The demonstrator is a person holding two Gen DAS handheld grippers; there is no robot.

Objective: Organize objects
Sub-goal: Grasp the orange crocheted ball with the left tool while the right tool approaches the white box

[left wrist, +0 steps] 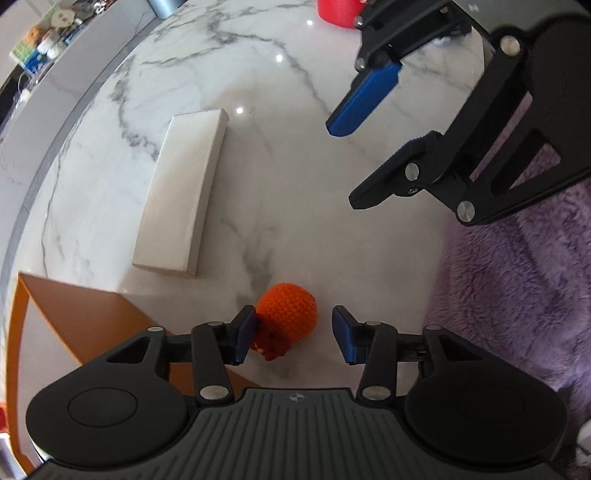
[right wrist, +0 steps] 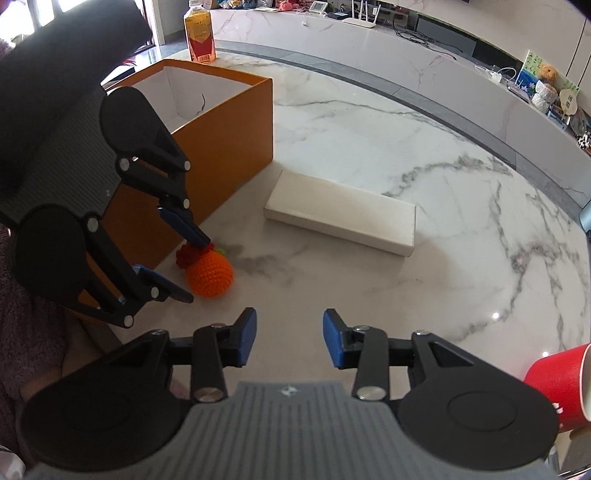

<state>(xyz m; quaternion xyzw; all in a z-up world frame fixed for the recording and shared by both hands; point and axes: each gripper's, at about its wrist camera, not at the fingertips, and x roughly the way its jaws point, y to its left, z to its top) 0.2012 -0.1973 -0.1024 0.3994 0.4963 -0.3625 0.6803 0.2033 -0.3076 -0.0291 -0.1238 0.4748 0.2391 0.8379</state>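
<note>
An orange crocheted ball (left wrist: 290,308) with a dark red tuft (left wrist: 269,345) lies on the marble table beside the orange box (left wrist: 74,321). My left gripper (left wrist: 294,336) points down over it, open, with the ball between its fingertips; one pad sits against the tuft and the other stands clear. The right wrist view shows that left gripper (right wrist: 195,269) straddling the ball (right wrist: 209,275) next to the open orange box (right wrist: 221,122). My right gripper (right wrist: 290,332) hangs open above bare marble, nothing between its fingers, and in the left wrist view it (left wrist: 345,166) hovers at upper right.
A flat white box (right wrist: 340,218) lies on the table beyond the ball. A red cup (right wrist: 557,384) stands at the right edge and a bottle (right wrist: 199,33) behind the orange box. Purple fuzzy fabric (left wrist: 517,277) borders the table's near side.
</note>
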